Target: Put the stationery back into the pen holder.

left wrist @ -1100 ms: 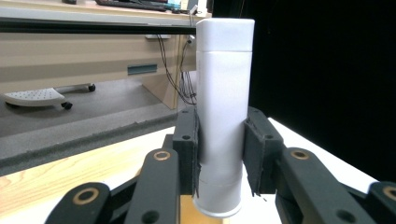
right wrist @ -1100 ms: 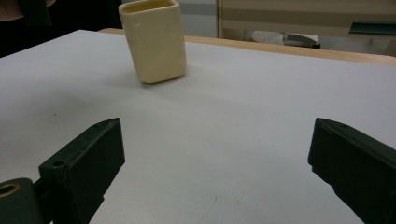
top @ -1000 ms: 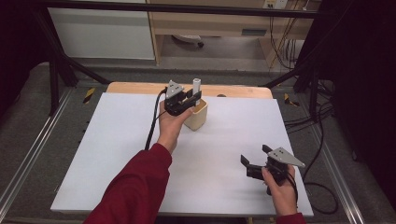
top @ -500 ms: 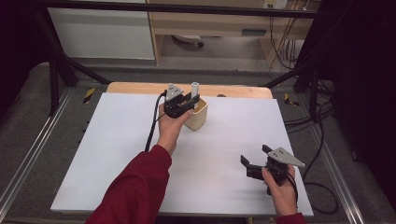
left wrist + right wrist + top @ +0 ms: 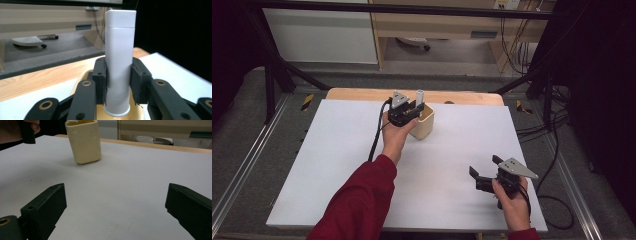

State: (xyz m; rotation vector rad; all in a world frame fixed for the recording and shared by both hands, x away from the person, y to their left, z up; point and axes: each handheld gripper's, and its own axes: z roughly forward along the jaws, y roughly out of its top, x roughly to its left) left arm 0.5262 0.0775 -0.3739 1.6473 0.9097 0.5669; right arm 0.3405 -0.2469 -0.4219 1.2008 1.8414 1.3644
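Worktop [image 5: 337,170]: white sheet carrying the cup, unchanged.
Cup [image 5: 424,121]: cream, standing near the far edge.
Right gripper [image 5: 484,172]: idling at the near right, fingers spread wide, empty.
Left gripper [image 5: 411,111]: fingers clamping the bottle.
Bottle [image 5: 119,60]: upright, sinking lower into the cup than a second ago; release is probably nearing.

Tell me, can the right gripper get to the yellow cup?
Probably yes. The right gripper is open, with bare table between it and the cup. The left gripper holds a white tube over it.
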